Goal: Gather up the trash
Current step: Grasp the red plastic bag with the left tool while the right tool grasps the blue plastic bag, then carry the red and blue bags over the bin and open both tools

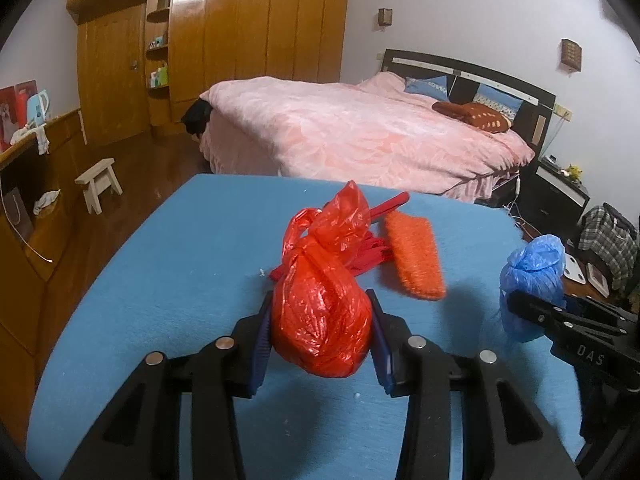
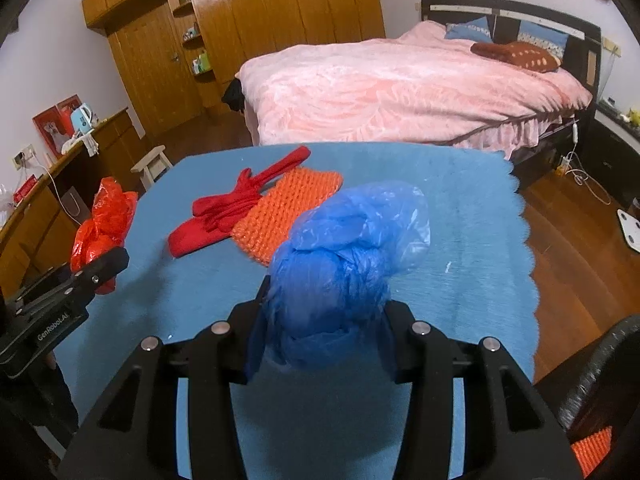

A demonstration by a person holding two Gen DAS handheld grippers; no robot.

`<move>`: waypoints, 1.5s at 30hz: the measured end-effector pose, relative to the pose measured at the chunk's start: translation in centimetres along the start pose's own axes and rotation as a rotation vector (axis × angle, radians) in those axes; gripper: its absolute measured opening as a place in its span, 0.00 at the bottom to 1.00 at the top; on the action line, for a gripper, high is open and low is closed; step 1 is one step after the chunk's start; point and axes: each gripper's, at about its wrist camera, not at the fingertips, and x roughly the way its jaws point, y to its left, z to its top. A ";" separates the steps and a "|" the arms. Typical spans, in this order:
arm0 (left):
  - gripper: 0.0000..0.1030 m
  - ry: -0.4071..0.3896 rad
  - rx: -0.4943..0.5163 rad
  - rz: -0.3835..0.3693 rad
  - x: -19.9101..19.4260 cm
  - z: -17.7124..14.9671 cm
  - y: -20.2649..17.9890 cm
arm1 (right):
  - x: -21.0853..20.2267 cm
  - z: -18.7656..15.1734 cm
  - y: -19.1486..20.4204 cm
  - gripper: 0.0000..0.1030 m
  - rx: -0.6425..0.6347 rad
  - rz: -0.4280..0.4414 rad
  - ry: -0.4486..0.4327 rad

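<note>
While both views are looking forward over the blue table cover (image 2: 460, 248), the left gripper (image 1: 320, 320) is clamping a knotted red plastic bag (image 1: 320, 312) between its blue-padded fingers, and the bag's bulk is hiding the fingertips and its own underside. Off that bag's right side the right gripper (image 2: 324, 308) is squeezing a knotted blue plastic bag (image 2: 340, 264), which is swelling over the jaws so that the finger pads are mostly covered. Whether either bag is touching the cover or hanging above it cannot be told. What the bags are holding is not visible. Just beyond the red bag, an orange knitted piece (image 2: 288, 212) is lying flat on the cover, with a red fabric strap bundle (image 2: 236, 204) touching its left edge; from the left wrist the bundle is largely screened by the bag. Farther back, a bed with a pink quilt (image 1: 360, 132) is standing, its foot cut off by the table edge, and wooden wardrobes (image 1: 248, 20) are lining the far wall.
</note>
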 end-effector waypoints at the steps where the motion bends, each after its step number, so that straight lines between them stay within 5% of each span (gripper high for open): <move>1: 0.41 -0.006 0.001 -0.003 -0.4 0.1 -0.3 | -0.4 -0.1 0.0 0.43 0.001 -0.001 -0.005; 20: 0.41 -0.039 0.042 -0.075 -6.0 -0.4 -7.0 | -10.2 -1.9 -3.4 0.43 0.053 -0.049 -0.108; 45: 0.41 -0.095 0.186 -0.259 -14.1 -1.2 -17.2 | -23.2 -6.5 -10.0 0.43 0.130 -0.187 -0.213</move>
